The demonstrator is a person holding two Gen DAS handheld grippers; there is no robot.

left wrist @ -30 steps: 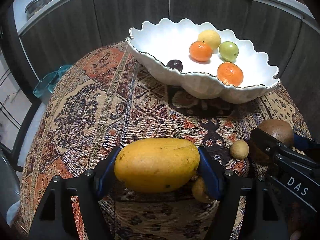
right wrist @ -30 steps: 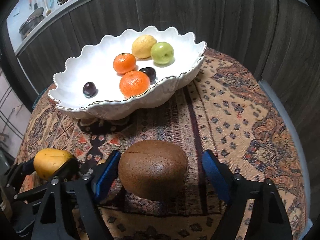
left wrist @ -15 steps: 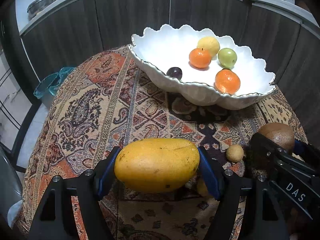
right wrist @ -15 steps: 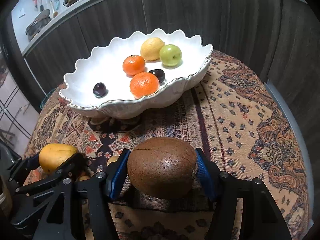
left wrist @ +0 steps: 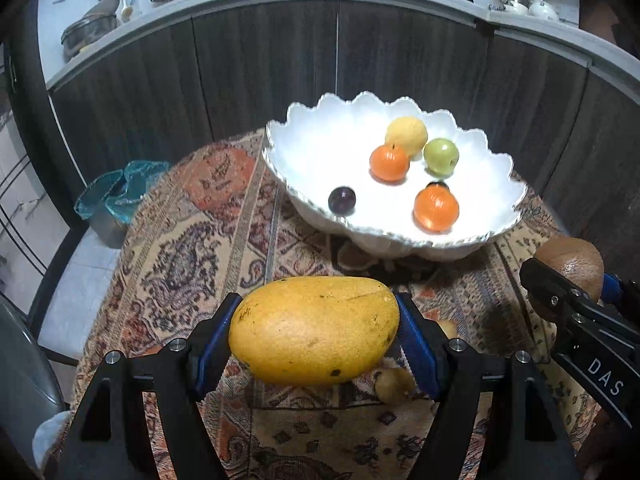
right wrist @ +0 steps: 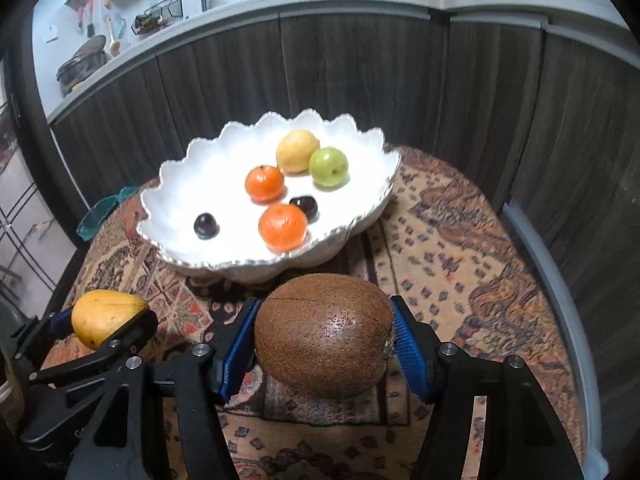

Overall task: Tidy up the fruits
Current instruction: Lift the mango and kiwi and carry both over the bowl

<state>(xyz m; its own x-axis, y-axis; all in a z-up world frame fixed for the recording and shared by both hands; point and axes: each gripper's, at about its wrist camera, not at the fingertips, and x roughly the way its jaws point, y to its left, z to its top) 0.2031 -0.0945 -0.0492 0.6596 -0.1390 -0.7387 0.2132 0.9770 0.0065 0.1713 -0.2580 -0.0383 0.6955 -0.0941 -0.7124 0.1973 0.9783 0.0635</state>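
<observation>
My left gripper [left wrist: 316, 340] is shut on a yellow mango [left wrist: 314, 330] and holds it above the patterned tablecloth. My right gripper [right wrist: 324, 340] is shut on a brown kiwi-like fruit [right wrist: 324, 334], also held above the cloth. A white scalloped bowl [left wrist: 304, 140] stands ahead; it holds two oranges [left wrist: 389, 163], a lemon [left wrist: 406, 136], a green apple [left wrist: 441, 156] and dark plums [left wrist: 342, 199]. The bowl also shows in the right wrist view [right wrist: 192, 176]. Small yellowish fruits [left wrist: 394, 385] lie on the cloth under the mango.
The table has a round edge, with dark cabinet fronts [right wrist: 360, 60] behind it. A teal-lined bin [left wrist: 116, 192] stands left of the table. A grey chair [left wrist: 24, 376] is at the lower left. The right gripper shows at the right in the left wrist view [left wrist: 568, 280].
Both grippers rose and drew back from the bowl, carrying their fruits. The right gripper closed on the brown fruit, which it only straddled a second ago.
</observation>
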